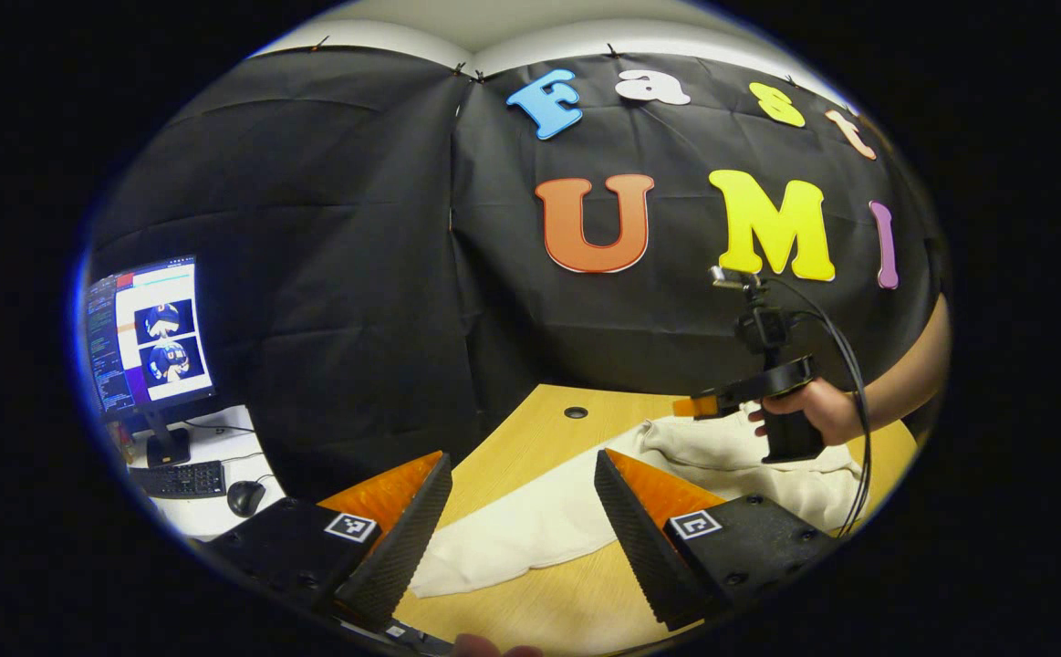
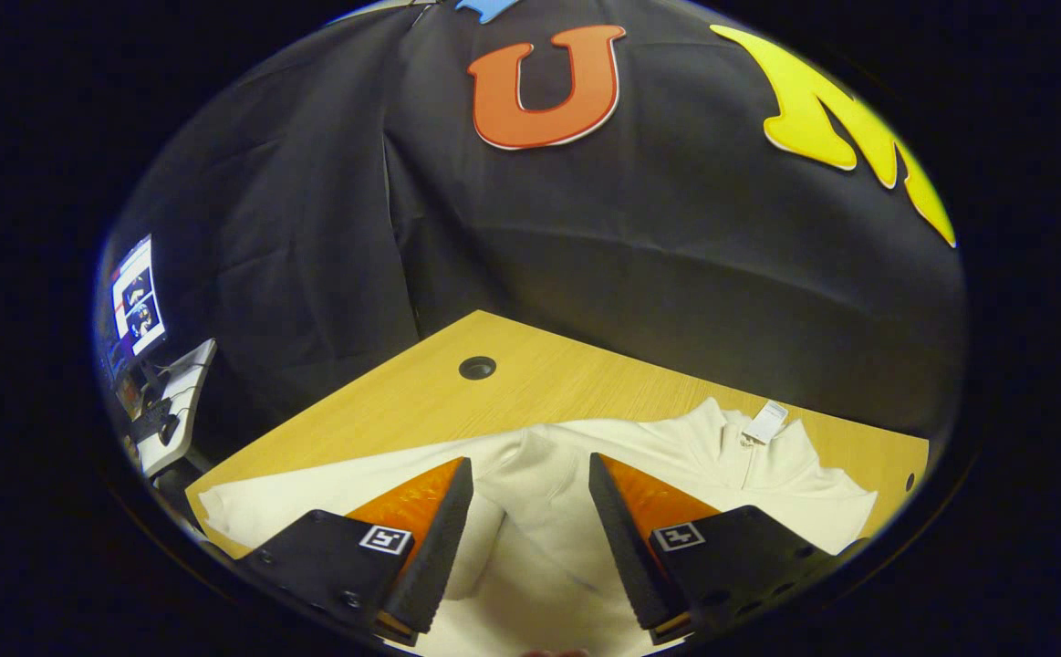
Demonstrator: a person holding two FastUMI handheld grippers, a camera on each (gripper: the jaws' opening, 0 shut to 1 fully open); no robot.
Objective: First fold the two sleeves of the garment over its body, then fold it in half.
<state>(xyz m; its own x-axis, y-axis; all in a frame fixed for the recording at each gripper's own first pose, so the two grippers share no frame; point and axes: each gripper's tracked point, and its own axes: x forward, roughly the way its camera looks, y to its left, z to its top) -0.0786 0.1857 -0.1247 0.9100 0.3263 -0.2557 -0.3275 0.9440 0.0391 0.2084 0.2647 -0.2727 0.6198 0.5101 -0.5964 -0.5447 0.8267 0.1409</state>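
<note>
On the left, left gripper (image 1: 523, 511) wide open and empty above the white garment (image 1: 530, 525) spread flat on the wooden table (image 1: 530, 429) for folding; on the right, right gripper (image 2: 530, 525) open too, holding nothing.

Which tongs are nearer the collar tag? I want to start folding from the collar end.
Right. The right tongs hover over the shirt just short of the tag; the left tongs sit back over the outstretched sleeve.

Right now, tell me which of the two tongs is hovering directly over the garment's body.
The right tongs: open, with the cream garment spread right beneath them near its collar. The left tongs hang open over the garment's outstretched sleeve and the wooden table.
</note>
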